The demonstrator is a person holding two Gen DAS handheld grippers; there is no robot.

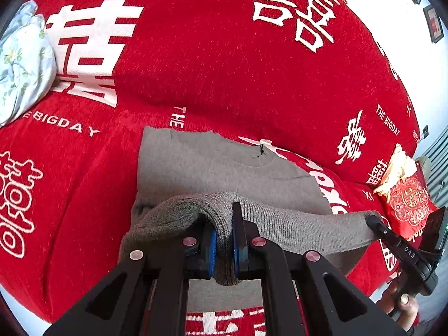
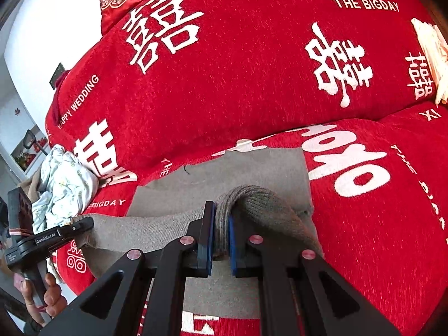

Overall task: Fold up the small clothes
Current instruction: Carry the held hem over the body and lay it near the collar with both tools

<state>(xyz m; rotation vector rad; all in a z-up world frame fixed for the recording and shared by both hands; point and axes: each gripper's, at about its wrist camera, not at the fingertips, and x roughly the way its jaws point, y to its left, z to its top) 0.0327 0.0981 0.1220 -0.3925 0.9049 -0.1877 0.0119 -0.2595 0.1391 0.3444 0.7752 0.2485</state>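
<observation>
Sweater (image 1: 212, 168), grey knit, lies on the bed over a red bedspread (image 1: 212, 56) printed with white characters. Its far part is flat on the spread; the near edge is lifted and stretched between the two grippers. Left gripper (image 1: 224, 240): jaws clenched on a bunched fold of the lifted edge, knit squeezed between the blue pads. Right gripper (image 2: 221, 238): jaws likewise clamped on a ridge of the same edge. In the left wrist view the right gripper shows at the far right, its tip on the sweater's corner. A small black thread sits near the neckline. Floral cloth (image 2: 64, 179), pale and crumpled, lies at the bed's left side, well apart from the sweater. Red embroidered pillow (image 1: 406, 198) at the right edge.
</observation>
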